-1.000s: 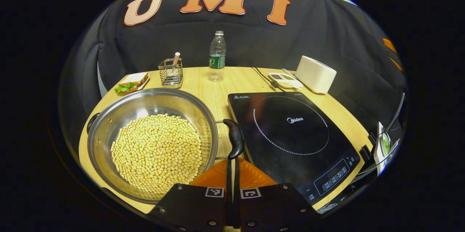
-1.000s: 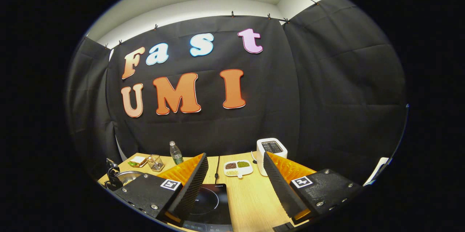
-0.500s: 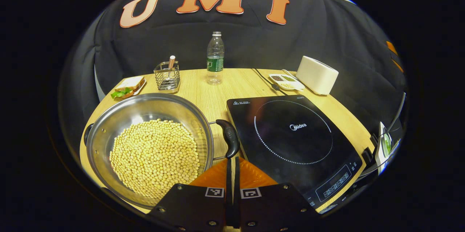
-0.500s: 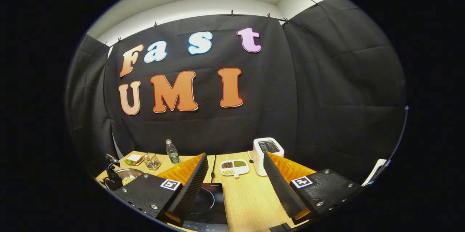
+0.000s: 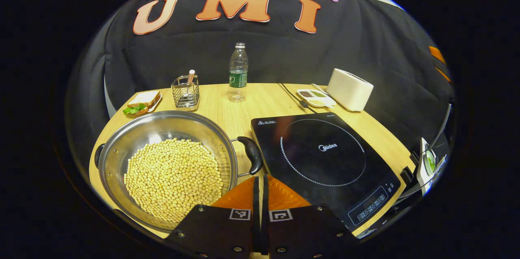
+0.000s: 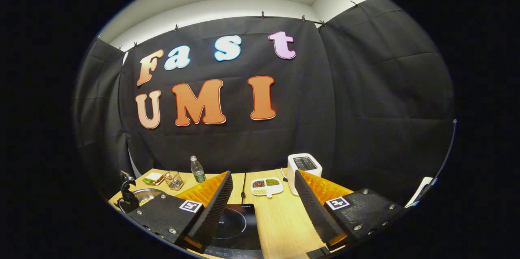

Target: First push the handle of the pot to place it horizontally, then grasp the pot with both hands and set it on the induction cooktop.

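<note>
A steel pot [image 5: 122,145] full of yellow beans [image 5: 174,175] sits on the left of the wooden table. Its black right-hand handle [image 5: 252,155] points toward the black induction cooktop [image 5: 325,157], and the opposite handle [image 5: 98,154] shows at the far rim. My left gripper [image 5: 260,178] is shut with nothing in it, its tips just below the near end of the right-hand handle. My right gripper [image 6: 263,175] is held high and open above the table's right side, over the cooktop [image 6: 235,226]. The pot [image 6: 144,196] appears small at the far left there.
At the back stand a sandwich plate [image 5: 141,100], a wire holder [image 5: 185,92], a water bottle [image 5: 238,72], a divided dish of grains [image 5: 316,96] and a white toaster [image 5: 349,88]. A cord [image 5: 292,94] runs across the table toward the cooktop.
In the left gripper view the pot's right-hand handle has shifted a little left and swung slightly, and the scene has slid downward. The right gripper has hardly moved and stays open.
</note>
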Demonstrator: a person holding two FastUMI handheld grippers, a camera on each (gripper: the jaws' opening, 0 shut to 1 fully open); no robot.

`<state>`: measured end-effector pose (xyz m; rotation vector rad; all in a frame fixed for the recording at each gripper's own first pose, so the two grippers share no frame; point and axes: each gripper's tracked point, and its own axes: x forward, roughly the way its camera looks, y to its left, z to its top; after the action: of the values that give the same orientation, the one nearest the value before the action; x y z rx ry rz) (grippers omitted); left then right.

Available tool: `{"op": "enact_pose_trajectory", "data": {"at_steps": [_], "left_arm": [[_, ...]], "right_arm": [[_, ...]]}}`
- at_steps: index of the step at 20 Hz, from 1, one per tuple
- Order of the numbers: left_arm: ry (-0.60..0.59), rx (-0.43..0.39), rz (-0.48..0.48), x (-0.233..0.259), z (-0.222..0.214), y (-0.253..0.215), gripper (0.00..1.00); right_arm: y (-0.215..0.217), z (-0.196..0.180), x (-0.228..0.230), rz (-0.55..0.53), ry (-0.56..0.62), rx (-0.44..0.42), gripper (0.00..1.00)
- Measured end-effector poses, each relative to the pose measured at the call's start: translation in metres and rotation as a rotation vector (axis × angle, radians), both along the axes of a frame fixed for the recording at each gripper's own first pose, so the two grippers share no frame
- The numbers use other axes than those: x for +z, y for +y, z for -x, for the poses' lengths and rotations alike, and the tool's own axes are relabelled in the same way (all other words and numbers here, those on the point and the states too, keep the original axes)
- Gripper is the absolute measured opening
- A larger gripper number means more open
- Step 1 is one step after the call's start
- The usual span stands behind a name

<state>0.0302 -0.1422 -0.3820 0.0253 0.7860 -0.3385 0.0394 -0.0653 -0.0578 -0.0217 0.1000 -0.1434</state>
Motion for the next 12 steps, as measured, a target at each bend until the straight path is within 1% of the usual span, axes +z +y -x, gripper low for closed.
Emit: {"op": "enact_pose_trajectory", "data": {"at_steps": [1, 2, 3, 5, 6, 7, 8, 12], "left_arm": [[-0.01, -0.002, 0.002, 0.006, 0.004, 0.003, 0.02], [-0.022, -0.001, 0.004, 0.013, 0.006, 0.007, 0.02], [-0.037, 0.002, 0.007, 0.021, 0.008, 0.011, 0.02], [-0.074, 0.012, 0.013, 0.04, 0.01, 0.023, 0.02], [-0.096, 0.019, 0.013, 0.05, 0.009, 0.031, 0.02], [-0.116, 0.025, 0.013, 0.06, 0.011, 0.04, 0.02], [-0.136, 0.034, 0.012, 0.07, 0.013, 0.048, 0.02], [-0.201, 0.078, 0.005, 0.1, 0.013, 0.088, 0.02]], "right_arm": [[0.005, 0.0, 0.001, 0.0, 0.0, 0.005, 0.95], [0.01, 0.0, 0.002, -0.001, -0.002, 0.011, 1.0], [0.016, 0.001, 0.002, -0.002, -0.003, 0.018, 0.95], [0.029, 0.001, 0.0, -0.001, 0.002, 0.034, 0.95], [0.036, 0.002, -0.001, 0.002, 0.007, 0.043, 1.0], [0.045, 0.001, -0.002, 0.003, 0.01, 0.051, 0.95], [0.052, 0.001, -0.003, 0.002, 0.013, 0.061, 1.0], [0.086, -0.003, -0.012, -0.002, 0.03, 0.097, 1.0]]}}
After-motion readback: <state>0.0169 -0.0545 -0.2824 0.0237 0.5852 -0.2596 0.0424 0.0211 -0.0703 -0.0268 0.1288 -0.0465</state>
